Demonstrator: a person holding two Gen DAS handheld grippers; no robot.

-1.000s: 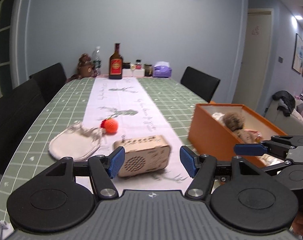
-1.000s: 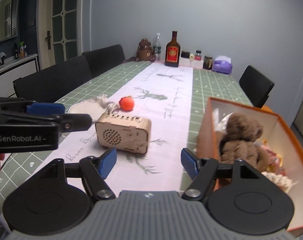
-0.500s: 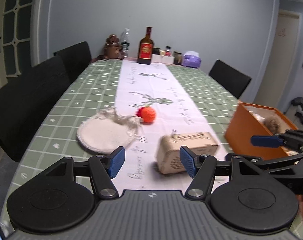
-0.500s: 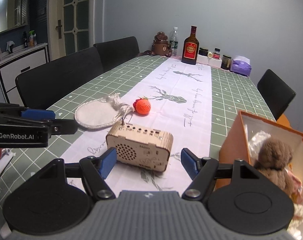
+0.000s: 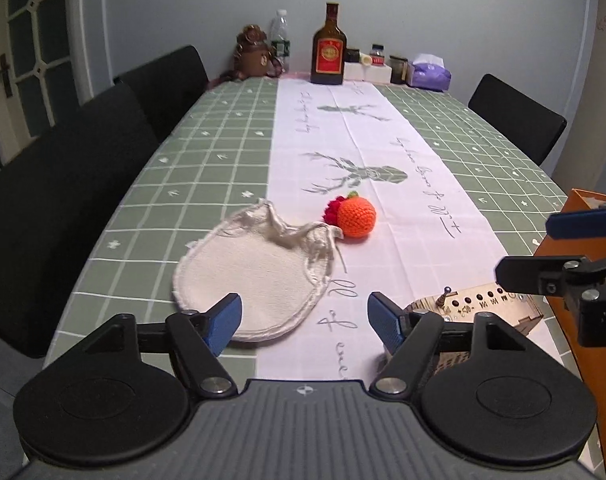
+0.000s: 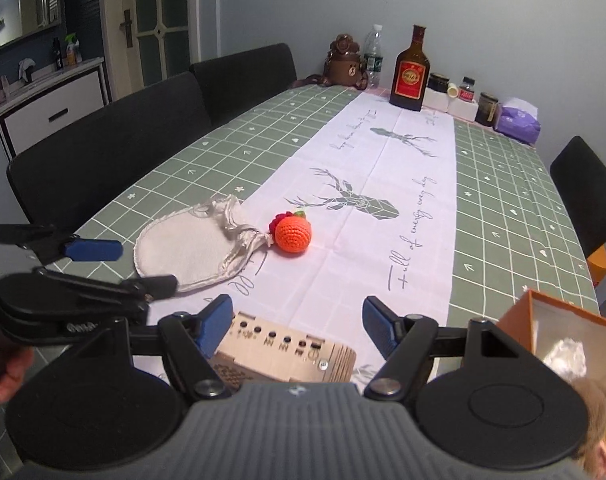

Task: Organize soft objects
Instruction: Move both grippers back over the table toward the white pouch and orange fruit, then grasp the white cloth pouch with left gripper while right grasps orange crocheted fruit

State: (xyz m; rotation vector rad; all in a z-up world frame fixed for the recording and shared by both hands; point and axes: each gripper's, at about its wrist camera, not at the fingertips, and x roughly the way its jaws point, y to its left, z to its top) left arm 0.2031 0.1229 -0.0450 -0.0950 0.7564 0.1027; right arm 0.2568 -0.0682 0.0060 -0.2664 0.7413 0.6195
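Left wrist view: left gripper (image 5: 305, 316) over the near table edge, jaws wide and opening, nothing between the blue pads; near rim of a flat cream drawstring cloth pouch (image 5: 259, 276) just ahead of the left pad. Round orange crocheted ball with a red and green tuft (image 5: 355, 220) just beyond the pouch, touching its drawstring end, on the white deer-print runner (image 5: 343, 140) over the green checked tablecloth (image 5: 207, 168). At far right, only a corner of the orange cardboard box (image 5: 583, 216), contents unseen, with the right gripper (image 5: 543, 248) seen side-on before it.

Right wrist view: right gripper (image 6: 297, 320) above the pale wooden laser-cut radio box (image 6: 283, 352), jaws wide and opening, pads clear of it, nothing gripped. Shown here alone: box interior with crinkled clear plastic (image 6: 563, 360) and brown plush fur (image 6: 595, 412) at the lower right, a hand (image 6: 3, 368) behind the left gripper, and a white sideboard (image 6: 51, 108) by the door. Brown bottle with red label (image 6: 411, 72) at the far end in both.
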